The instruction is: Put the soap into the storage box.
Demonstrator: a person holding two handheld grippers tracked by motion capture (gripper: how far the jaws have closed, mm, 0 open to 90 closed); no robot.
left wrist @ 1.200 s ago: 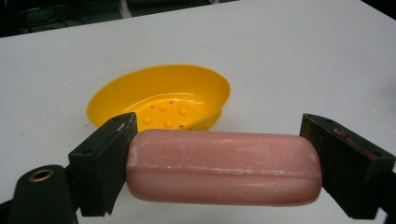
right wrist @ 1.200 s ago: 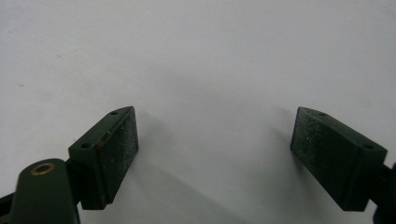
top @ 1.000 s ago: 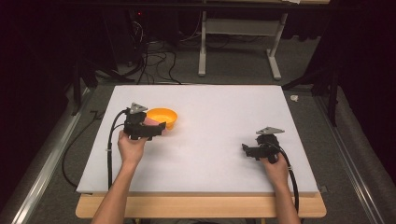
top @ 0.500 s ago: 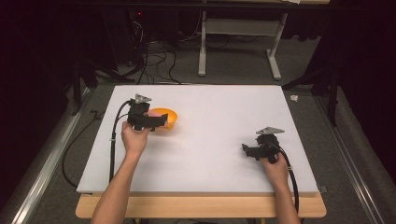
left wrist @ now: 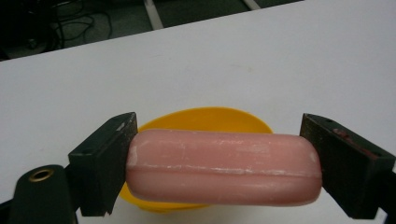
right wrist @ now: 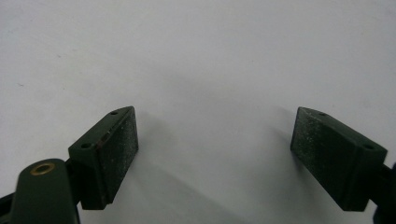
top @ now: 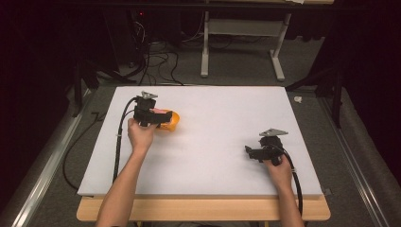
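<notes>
On the white table point(top: 213, 142), left tool point(top: 161, 118) has carried its clamped pink soap point(left wrist: 224, 168) over the bowl point(left wrist: 205, 121); right tool point(top: 249, 152) gapes empty

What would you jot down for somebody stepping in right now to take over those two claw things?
Left claw: shut on the pink soap bar, gripped end to end, held above the yellow dish at the table's left side.
Right claw: open, nothing in it, low over bare tabletop at the right.
Done: soap is firmly gripped.
Left: probably lower the soap into the dish and let go, though it could equally be on its way out; check before moving. Right claw looks idle.
</notes>
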